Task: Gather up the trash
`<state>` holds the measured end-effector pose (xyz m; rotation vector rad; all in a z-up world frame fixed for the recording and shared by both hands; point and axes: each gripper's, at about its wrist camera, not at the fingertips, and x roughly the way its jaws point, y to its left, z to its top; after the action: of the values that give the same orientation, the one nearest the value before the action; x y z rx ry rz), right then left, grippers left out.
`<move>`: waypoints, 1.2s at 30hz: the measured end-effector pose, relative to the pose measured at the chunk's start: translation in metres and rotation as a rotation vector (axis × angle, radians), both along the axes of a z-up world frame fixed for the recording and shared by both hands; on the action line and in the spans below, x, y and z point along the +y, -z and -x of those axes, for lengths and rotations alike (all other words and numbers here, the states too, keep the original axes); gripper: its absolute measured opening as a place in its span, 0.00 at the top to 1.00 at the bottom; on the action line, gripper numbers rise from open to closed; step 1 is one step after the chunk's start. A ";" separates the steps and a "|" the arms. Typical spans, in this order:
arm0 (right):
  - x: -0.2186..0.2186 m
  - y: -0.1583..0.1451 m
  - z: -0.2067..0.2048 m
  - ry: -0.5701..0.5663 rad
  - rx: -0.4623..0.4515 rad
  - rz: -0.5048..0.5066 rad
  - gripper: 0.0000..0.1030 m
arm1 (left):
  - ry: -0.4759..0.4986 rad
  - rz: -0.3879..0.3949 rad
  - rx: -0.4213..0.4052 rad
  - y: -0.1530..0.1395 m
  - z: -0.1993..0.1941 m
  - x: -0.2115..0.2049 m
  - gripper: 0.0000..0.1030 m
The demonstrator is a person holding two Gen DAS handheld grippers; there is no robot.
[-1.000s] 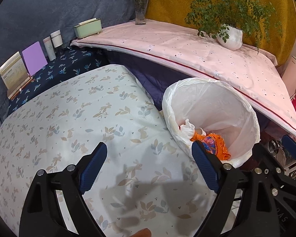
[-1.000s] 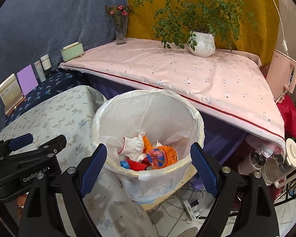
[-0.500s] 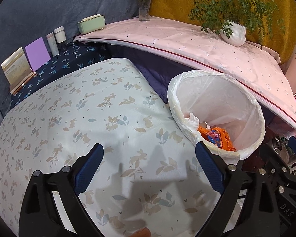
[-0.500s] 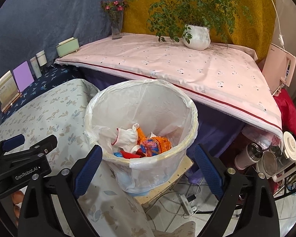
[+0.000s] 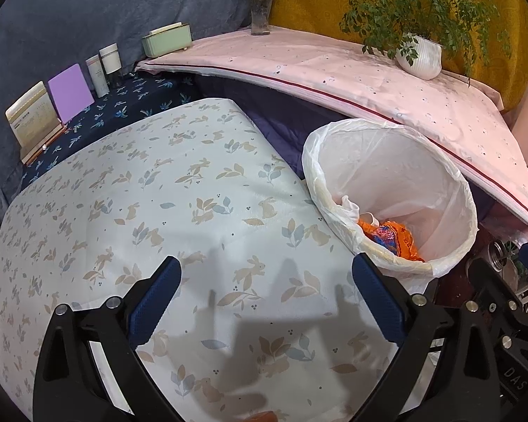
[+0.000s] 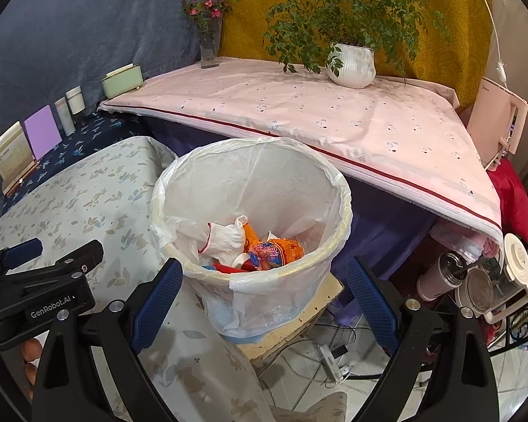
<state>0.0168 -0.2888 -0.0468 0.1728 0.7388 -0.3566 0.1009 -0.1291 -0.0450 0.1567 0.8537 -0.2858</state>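
A trash bin lined with a white bag [image 6: 253,183] stands beside the table with the rabbit-print cloth [image 5: 165,204]; it also shows in the left wrist view [image 5: 397,183]. Inside lie an orange snack wrapper [image 6: 274,249], a white glove [image 6: 225,237] and a red scrap. My left gripper [image 5: 265,299] is open and empty above the cloth, left of the bin. My right gripper [image 6: 264,299] is open and empty, above and in front of the bin's near rim.
A pink-covered table [image 6: 299,112] lies behind the bin with a potted plant [image 6: 352,63], a flower vase [image 6: 207,45] and a green box [image 6: 121,79]. Cards and bottles [image 5: 70,88] line the left wall. Jars and a kettle [image 6: 475,281] stand at the right on the floor.
Both grippers have drawn back and risen a little from the bin; the view now takes in more of the table and bin. Both stay open and empty.
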 end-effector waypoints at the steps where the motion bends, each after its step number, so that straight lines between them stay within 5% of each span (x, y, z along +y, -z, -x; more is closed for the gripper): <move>1: 0.001 0.000 0.000 -0.001 0.002 0.001 0.12 | 0.001 0.001 0.002 0.000 0.000 0.000 0.09; 36: -0.005 0.002 0.000 0.009 0.004 -0.004 0.12 | 0.012 -0.016 -0.014 0.000 0.002 -0.014 0.09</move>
<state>0.0169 -0.2942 -0.0490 0.1792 0.7433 -0.3642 0.0987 -0.1435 -0.0448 0.1785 0.8415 -0.2887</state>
